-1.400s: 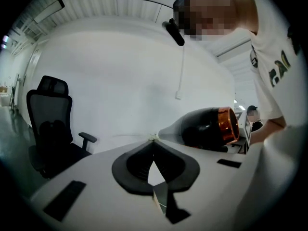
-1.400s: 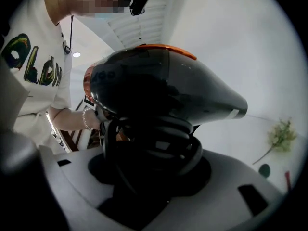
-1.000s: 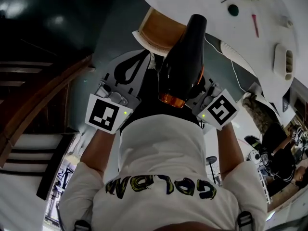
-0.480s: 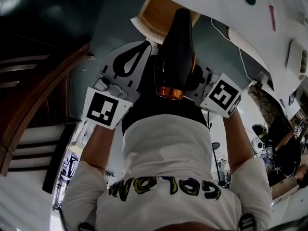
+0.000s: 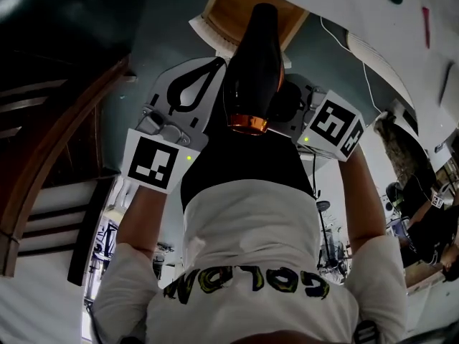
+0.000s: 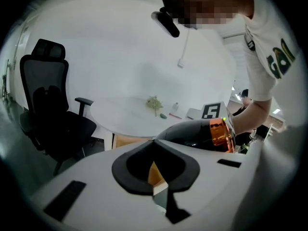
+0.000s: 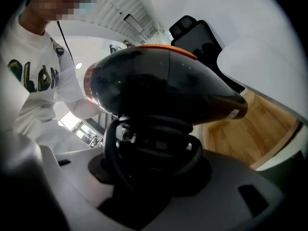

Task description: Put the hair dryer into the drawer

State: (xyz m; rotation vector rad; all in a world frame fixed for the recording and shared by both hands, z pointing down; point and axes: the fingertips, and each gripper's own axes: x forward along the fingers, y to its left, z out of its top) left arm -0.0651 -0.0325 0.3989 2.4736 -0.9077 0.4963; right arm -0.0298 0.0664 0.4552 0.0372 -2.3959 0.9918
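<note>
The black hair dryer point(image 5: 254, 56) with its orange rear ring points nozzle-first at the open wooden drawer point(image 5: 240, 9) under the white table. My right gripper point(image 5: 287, 102) is shut on the dryer's handle, which has the black cord wound round it point(image 7: 154, 148). In the right gripper view the dryer body point(image 7: 163, 85) fills the middle, with the drawer's wooden floor point(image 7: 255, 129) behind it. My left gripper point(image 5: 211, 70) is just left of the dryer, jaws together and holding nothing. In the left gripper view the dryer point(image 6: 197, 134) lies to the right, beyond the closed jaws.
The white round table point(image 5: 358, 20) above the drawer carries a white cable, a plant sprig and small items. A black office chair point(image 6: 53, 114) stands left of the table. Dark wooden stairs point(image 5: 57, 142) run along the left. Another person point(image 5: 430, 228) sits at far right.
Both grippers have sunk together with the hair dryer. Its nozzle has come closer to the open drawer and now lies over the drawer's mouth.
</note>
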